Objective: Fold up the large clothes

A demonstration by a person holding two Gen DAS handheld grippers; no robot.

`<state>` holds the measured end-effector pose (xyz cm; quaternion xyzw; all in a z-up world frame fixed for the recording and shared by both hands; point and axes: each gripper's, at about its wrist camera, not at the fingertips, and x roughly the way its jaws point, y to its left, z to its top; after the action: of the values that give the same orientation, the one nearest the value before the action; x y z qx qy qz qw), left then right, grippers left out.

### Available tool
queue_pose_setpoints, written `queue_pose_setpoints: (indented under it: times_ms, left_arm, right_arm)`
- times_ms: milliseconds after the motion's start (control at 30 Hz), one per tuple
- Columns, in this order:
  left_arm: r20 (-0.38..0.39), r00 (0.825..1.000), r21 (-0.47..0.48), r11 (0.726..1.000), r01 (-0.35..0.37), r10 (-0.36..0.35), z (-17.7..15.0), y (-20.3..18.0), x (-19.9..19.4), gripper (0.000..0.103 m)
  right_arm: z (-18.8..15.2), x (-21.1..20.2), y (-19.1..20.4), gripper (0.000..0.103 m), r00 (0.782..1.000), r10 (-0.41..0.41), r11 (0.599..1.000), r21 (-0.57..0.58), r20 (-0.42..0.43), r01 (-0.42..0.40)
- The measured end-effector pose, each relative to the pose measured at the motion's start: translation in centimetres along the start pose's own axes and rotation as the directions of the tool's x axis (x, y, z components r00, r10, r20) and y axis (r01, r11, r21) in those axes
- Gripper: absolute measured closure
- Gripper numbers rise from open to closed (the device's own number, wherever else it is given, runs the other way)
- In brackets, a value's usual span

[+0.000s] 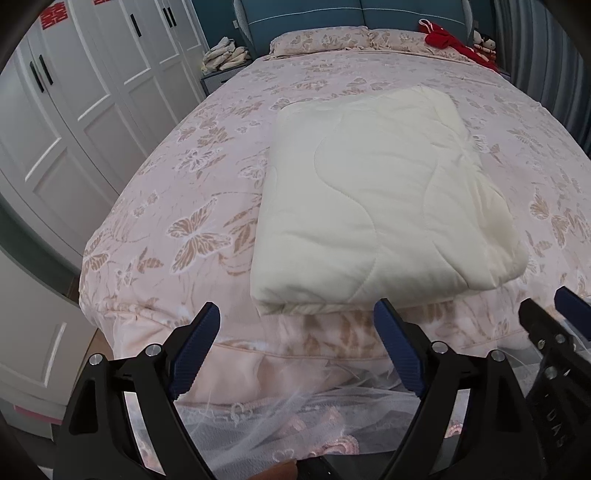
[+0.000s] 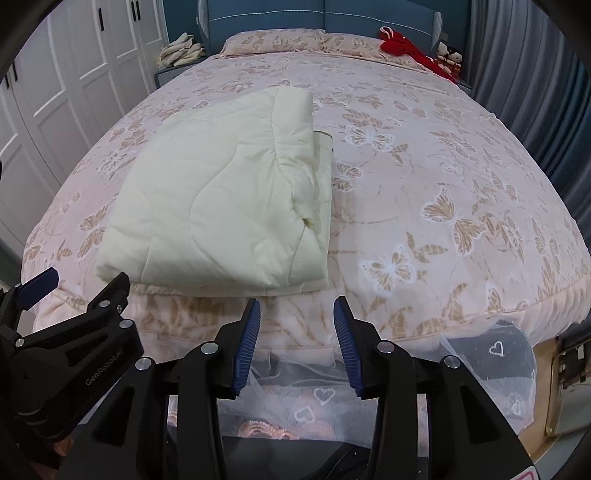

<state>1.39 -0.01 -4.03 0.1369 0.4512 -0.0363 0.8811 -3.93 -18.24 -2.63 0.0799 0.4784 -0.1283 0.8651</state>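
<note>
On butterfly-print bedspread [image 1: 192, 192]: folded cream quilted blanket [image 1: 380, 199]; left claw [image 1: 301, 350], right claw [image 2: 297, 343] released.

A bed [image 2: 424, 155] with a pink butterfly-print cover is seen ahead of the gripper. Two matching pillows [image 2: 273, 40] are laid at its far end against a blue headboard [image 2: 325, 14]. A red garment [image 2: 402, 46] is spread far ahead to the right, with small dolls [image 2: 448, 57] just beyond it. White wardrobes [image 1: 74, 110] are ranged on the left, a pale heap of cloth [image 1: 225, 53] beside them. A sheer lace skirt [image 2: 317, 398] with hearts is hung directly below.
</note>
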Motion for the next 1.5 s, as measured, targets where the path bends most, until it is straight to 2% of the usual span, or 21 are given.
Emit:
queue_pose_setpoints:
  times_ms: [567, 667, 1500]
  left_arm:
    - [0.022, 1.000, -0.007, 1.000, -0.006, 0.006, -1.4, -0.2, -1.3, 0.020]
    - [0.033, 0.999, 0.002, 1.000, -0.017, 0.017, -1.4, -0.5, -1.6, 0.012]
    - [0.076, 0.996, 0.014, 0.999, -0.037, 0.035, -1.5, -1.0, -2.8, 0.012]
  right_arm:
    - [-1.0, -1.8, 0.0, 0.062, 0.999, 0.002, 1.000, -0.017, 0.044, -0.001]
    - [-1.1, -2.0, -0.1, 0.061, 0.999, 0.002, 1.000, -0.018, 0.052, -0.001]
    - [-1.1, -2.7, -0.1, 0.061, 0.997, -0.022, 0.999, -0.025, 0.077, 0.024]
